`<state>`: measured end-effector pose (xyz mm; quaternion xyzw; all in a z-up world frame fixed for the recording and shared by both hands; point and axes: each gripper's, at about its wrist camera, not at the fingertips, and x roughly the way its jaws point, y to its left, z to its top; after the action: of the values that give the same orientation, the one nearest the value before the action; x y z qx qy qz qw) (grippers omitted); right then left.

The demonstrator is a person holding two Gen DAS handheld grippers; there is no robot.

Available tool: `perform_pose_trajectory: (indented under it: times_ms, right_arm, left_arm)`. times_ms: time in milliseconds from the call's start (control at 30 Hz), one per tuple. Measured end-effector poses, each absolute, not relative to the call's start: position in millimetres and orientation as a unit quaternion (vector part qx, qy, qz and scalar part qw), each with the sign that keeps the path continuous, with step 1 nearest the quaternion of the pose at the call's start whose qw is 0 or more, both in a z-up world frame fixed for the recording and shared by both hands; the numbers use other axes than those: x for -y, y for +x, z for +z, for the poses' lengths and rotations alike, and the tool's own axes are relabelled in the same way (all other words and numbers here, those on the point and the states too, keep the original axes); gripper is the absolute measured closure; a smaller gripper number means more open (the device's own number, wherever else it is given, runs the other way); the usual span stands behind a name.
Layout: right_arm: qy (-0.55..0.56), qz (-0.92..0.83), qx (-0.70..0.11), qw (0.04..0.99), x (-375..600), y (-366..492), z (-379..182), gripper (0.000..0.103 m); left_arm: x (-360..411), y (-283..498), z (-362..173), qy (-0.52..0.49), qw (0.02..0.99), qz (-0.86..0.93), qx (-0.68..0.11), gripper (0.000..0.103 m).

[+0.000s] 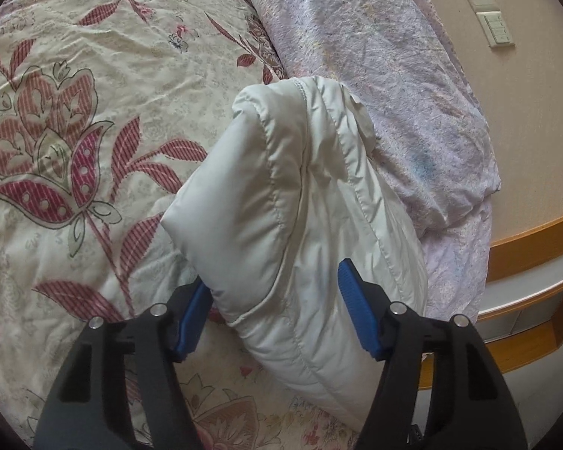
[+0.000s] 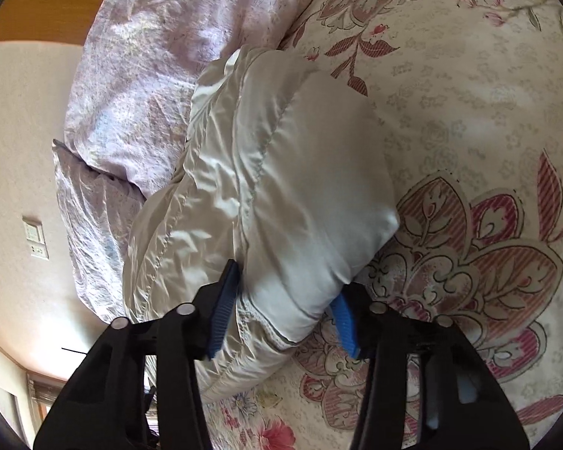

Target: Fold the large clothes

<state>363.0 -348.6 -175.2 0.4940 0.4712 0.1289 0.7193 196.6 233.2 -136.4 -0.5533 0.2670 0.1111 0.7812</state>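
Note:
A white puffer jacket lies folded into a thick bundle on the floral bedspread. It also shows in the right wrist view. My left gripper is open wide, its blue pads on either side of the near end of the bundle. My right gripper is also open wide and straddles one end of the bundle, the left pad against the fabric. Neither gripper pinches the jacket.
A lilac pillow lies against the jacket on the wall side and shows in the right wrist view too. Beyond it are a beige wall with a socket and switch plate and a wooden ledge. The bedspread stretches away on the other side.

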Motion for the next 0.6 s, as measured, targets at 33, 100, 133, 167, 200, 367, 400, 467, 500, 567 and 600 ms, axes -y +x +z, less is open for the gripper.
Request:
perform_pose_trajectory:
  times_ms: [33,100,133,167,200,367,400,467,500,567,600]
  right_arm:
    - [0.5,0.135,-0.466,0.718,350.1,362.2,-175.6,0.067]
    - [0.509,0.148,-0.455,0.716,353.4,360.3,-174.4,0.072]
    - [0.511,0.152,-0.452,0.715,354.1,359.6,-173.1,0.074]
    - [0.51,0.154,-0.45,0.717,353.9,359.3,-171.0,0.075]
    - [0.507,0.156,-0.448,0.72,353.8,358.8,-168.2,0.076]
    - [0.499,0.174,-0.43,0.732,350.7,355.5,-148.0,0.08]
    - [0.496,0.18,-0.427,0.734,349.9,353.6,-143.0,0.08]
    - [0.489,0.192,-0.423,0.738,348.7,348.3,-134.0,0.081]
    - [0.485,0.201,-0.422,0.739,347.8,343.8,-128.3,0.081]
    - [0.478,0.216,-0.421,0.74,345.6,335.2,-119.5,0.082]
    - [0.473,0.224,-0.421,0.741,343.9,329.7,-115.5,0.082]
  left_arm:
    - [-234.9,195.5,-138.8,-0.562,0.777,0.111,-0.263,0.051]
    - [-240.0,194.0,-143.8,-0.575,0.769,0.101,-0.258,0.061]
    - [-241.8,193.9,-144.4,-0.578,0.769,0.095,-0.257,0.068]
    - [-243.4,193.3,-143.5,-0.581,0.769,0.088,-0.254,0.071]
    - [-244.3,192.8,-141.7,-0.581,0.769,0.082,-0.252,0.076]
    - [-248.6,191.5,-124.3,-0.574,0.779,0.066,-0.242,0.084]
    - [-249.3,190.0,-119.7,-0.571,0.783,0.065,-0.238,0.085]
    - [-251.4,183.8,-109.0,-0.564,0.791,0.065,-0.23,0.085]
    - [-253.2,178.4,-103.5,-0.561,0.794,0.066,-0.226,0.085]
    - [-258.6,164.1,-94.4,-0.557,0.799,0.066,-0.219,0.085]
    - [-261.9,155.9,-91.4,-0.556,0.8,0.066,-0.217,0.085]
